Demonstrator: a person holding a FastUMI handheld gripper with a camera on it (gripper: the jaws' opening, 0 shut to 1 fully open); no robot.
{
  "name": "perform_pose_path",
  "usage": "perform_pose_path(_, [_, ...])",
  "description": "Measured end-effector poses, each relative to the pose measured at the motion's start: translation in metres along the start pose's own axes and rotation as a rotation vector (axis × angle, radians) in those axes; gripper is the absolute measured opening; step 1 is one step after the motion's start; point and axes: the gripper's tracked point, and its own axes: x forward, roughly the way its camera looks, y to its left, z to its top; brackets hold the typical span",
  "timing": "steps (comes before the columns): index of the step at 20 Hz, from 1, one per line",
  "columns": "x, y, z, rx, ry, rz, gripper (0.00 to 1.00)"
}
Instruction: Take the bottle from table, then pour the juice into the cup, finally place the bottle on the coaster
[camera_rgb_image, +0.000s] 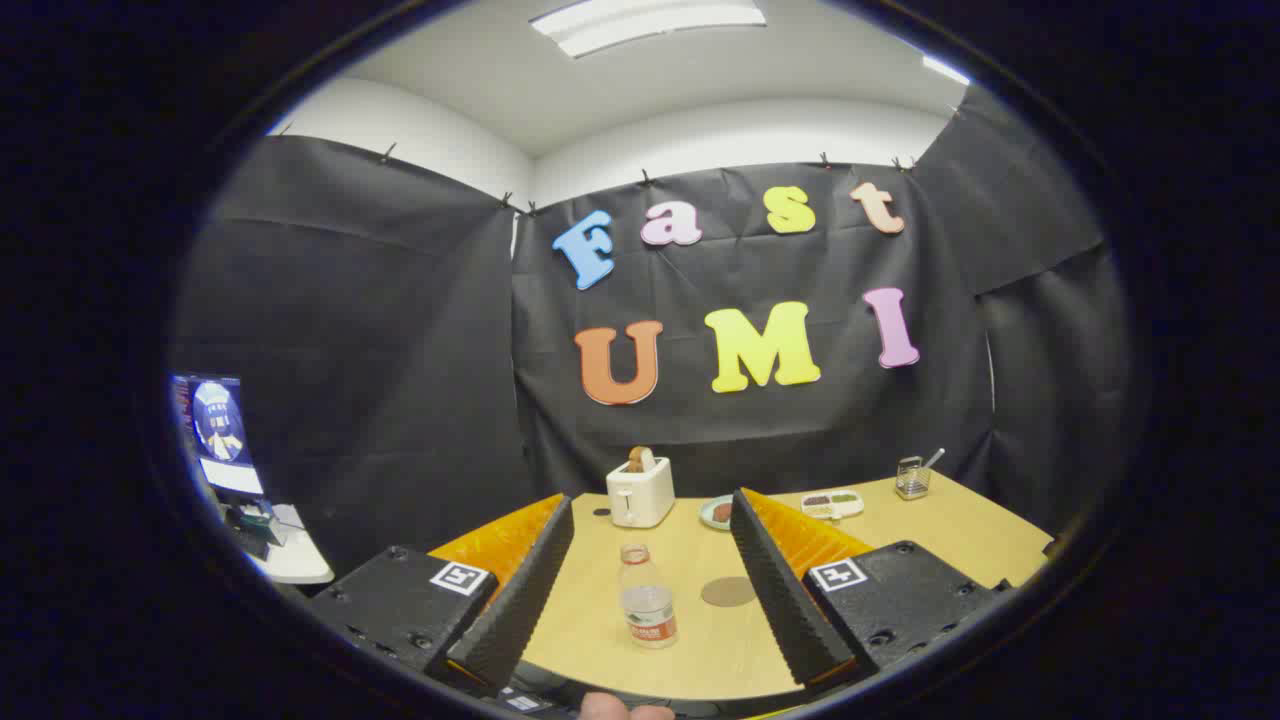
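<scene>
**Claw held open before upright bottle**

Claw (640, 610) fingers are spread wide, nothing gripped. Between them the bottle (646, 598) is seen standing on the worktop (600, 620), long axis vertical, neck upward. Just beside it lies the coaster (728, 591); beyond, a toaster (640, 490).

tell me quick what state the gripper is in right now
Gripper: open, holding nothing; the bottle stands on the table between its fingers, touched by neither.
</scene>
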Motion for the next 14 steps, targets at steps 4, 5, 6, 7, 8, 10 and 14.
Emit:
perform_pose_path(4, [-0.002,0.007,0.002,-0.035,-0.004,0.004,1.0])
perform_pose_path(5, [-0.004,0.009,0.003,-0.045,-0.008,0.007,1.0])
perform_pose_path(6, [-0.006,0.011,0.001,-0.05,-0.006,0.01,1.0])
perform_pose_path(7, [-0.006,0.014,0.0,-0.053,-0.005,0.016,1.0])
perform_pose_path(8, [-0.007,0.019,0.0,-0.057,-0.006,0.025,1.0])
perform_pose_path(10, [-0.008,0.024,0.0,-0.069,-0.006,0.032,1.0])
perform_pose_path(14, [-0.009,0.03,-0.001,-0.08,-0.009,0.04,1.0])
